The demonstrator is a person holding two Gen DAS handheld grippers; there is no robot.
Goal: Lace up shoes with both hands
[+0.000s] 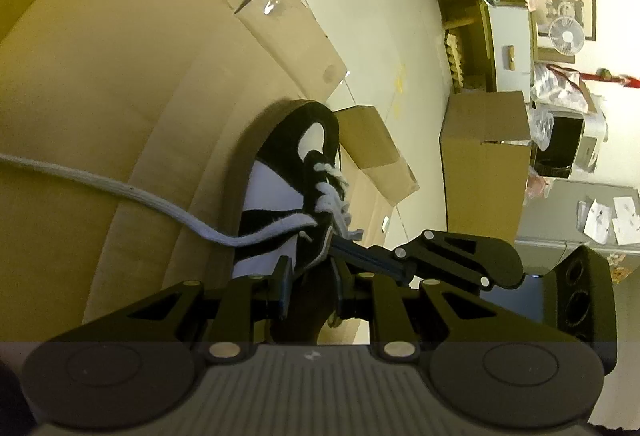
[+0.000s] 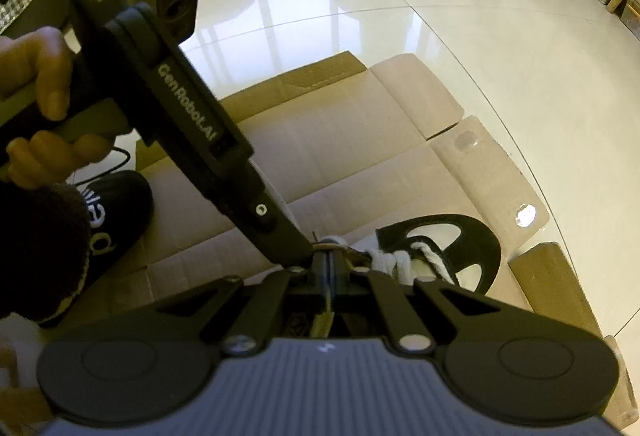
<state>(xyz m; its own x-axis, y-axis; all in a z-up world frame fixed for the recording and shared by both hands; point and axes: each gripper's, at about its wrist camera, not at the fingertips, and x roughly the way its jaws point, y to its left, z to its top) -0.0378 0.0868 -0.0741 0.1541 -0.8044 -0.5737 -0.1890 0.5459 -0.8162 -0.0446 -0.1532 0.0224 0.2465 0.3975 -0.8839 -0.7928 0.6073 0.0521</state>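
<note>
Black suede shoe [image 1: 280,172], ropy white lace [image 1: 120,192]

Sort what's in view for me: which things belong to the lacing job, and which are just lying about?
Part of the job:
- shoe, black and white
- white lace, loose end trailing off left
- left hand-held gripper, closed on the shoe's collar
- right hand-held gripper, shut beside the laces

Just lying about:
- flattened cardboard under the shoe
- cardboard box
- small fan
- black slipper
</note>
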